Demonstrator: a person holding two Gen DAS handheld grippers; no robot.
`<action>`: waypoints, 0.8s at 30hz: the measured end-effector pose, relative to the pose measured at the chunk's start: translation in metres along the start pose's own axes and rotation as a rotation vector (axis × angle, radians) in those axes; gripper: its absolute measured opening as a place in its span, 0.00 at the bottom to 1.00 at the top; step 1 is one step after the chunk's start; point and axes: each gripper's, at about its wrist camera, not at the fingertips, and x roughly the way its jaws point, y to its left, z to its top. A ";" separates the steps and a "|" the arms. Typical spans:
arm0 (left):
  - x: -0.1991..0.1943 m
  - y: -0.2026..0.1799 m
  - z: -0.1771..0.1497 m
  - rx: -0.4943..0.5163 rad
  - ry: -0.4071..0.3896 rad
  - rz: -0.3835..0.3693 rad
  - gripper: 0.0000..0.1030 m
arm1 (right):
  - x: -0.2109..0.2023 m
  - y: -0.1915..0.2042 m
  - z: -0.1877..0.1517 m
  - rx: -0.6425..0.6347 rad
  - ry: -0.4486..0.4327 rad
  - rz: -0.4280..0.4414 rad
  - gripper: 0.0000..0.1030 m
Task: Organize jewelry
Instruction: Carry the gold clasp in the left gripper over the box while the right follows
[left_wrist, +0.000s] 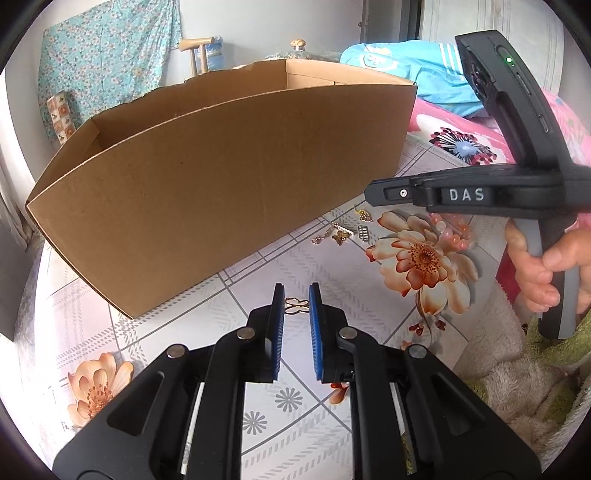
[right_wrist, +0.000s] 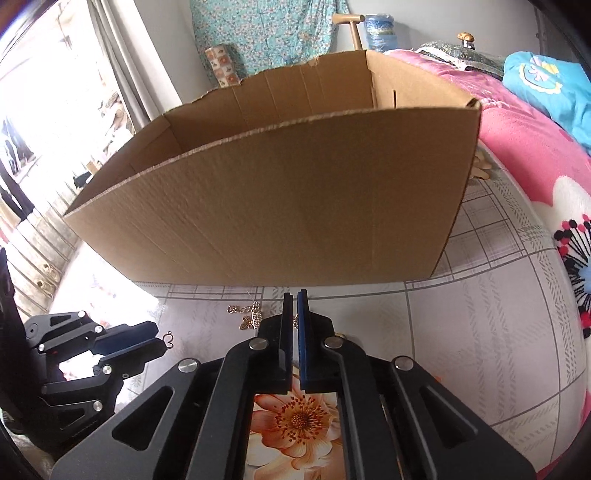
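Your left gripper (left_wrist: 296, 301) clamps a gold butterfly earring (left_wrist: 296, 305), your right gripper (right_wrist: 294, 300) closes over a chain (right_wrist: 295, 320), loose jewelry (left_wrist: 341, 233) lies at one o'clock, the cardboard box (left_wrist: 207, 166) awaits.

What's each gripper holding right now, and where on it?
Left gripper pinches the gold butterfly piece by its wing edges, at the fingertips. Right gripper looks shut on a thin gold chain; which part cannot be told.
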 end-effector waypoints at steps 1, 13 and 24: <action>-0.002 0.000 0.000 -0.001 -0.006 0.000 0.12 | -0.006 0.000 0.001 0.009 -0.014 0.008 0.02; -0.018 -0.009 -0.002 0.015 -0.033 0.008 0.12 | 0.003 0.011 0.003 -0.076 0.011 -0.048 0.23; -0.026 -0.008 -0.002 0.005 -0.052 0.025 0.12 | 0.011 0.003 0.004 -0.073 0.022 -0.059 0.01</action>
